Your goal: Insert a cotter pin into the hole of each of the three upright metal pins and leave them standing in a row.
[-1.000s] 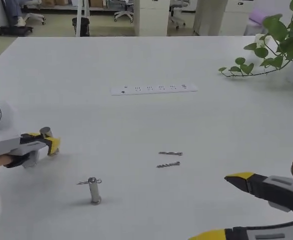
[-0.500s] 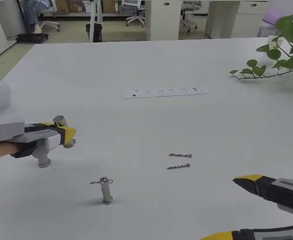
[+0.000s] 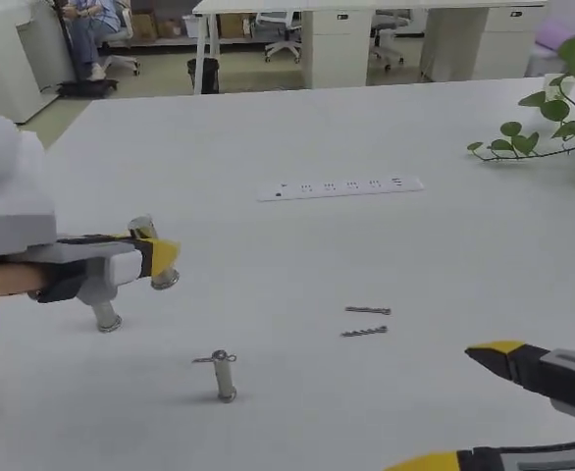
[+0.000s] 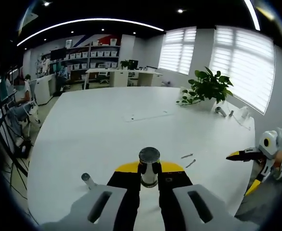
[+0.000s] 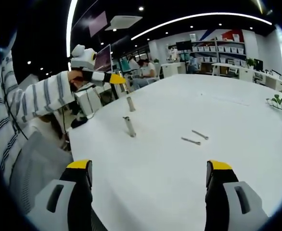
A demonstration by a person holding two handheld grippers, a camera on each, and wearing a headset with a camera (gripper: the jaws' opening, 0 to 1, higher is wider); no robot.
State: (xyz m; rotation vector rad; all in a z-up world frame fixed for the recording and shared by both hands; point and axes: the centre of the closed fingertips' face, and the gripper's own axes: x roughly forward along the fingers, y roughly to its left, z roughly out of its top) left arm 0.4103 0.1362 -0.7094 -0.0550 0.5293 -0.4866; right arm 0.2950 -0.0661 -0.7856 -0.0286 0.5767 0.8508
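My left gripper hangs over the table's left side, shut on a metal pin held upright off the surface; the same pin stands between the jaws in the left gripper view. A second bare pin stands on the table just below and to the left of it. A third pin stands nearer me with a cotter pin through its hole. Two loose cotter pins lie flat near the middle. At the lower right my right gripper is open and holds nothing, with the cotter pins ahead of it.
A white power strip lies flat farther back on the white table. Plant branches reach in at the far right. Desks, chairs and a seated person are beyond the table's far edge.
My left gripper has risen a little and shifted right with the pin in it, uncovering the bare pin standing beneath. The head camera has shifted; the right gripper has hardly moved.
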